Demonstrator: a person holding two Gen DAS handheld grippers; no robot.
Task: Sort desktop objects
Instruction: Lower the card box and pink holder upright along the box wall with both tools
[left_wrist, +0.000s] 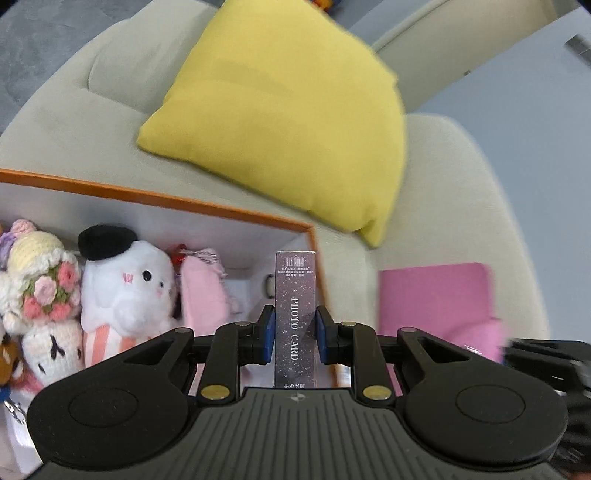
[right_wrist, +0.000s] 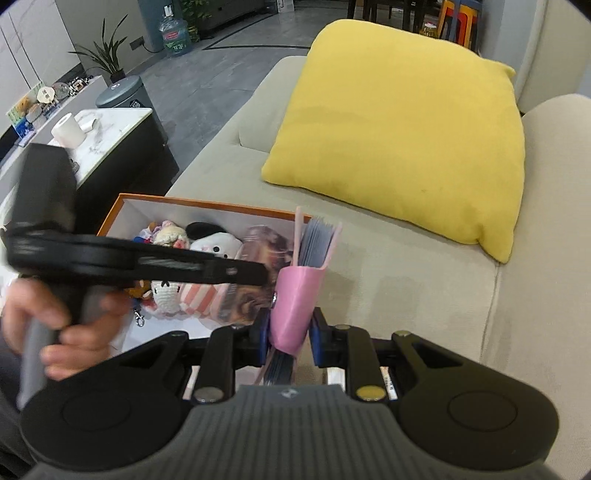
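My left gripper (left_wrist: 294, 334) is shut on a slim purple glittery photo card box (left_wrist: 295, 295), held upright over the right end of an orange-rimmed box (left_wrist: 155, 199) that holds several plush toys (left_wrist: 125, 284). My right gripper (right_wrist: 289, 334) is shut on a pink booklet (right_wrist: 295, 295), gripped at its spine with the pages fanned upward. In the right wrist view the left gripper (right_wrist: 255, 275) crosses in front of the orange-rimmed box (right_wrist: 207, 205), a hand (right_wrist: 62, 325) on its handle. The pink booklet (left_wrist: 436, 299) also shows at the right of the left wrist view.
Box and toys rest on a beige sofa (right_wrist: 406, 288) with a large yellow cushion (right_wrist: 399, 129) behind. A marble-topped side table (right_wrist: 110, 129) with a paper roll stands left of the sofa; a bin and a water jug lie beyond.
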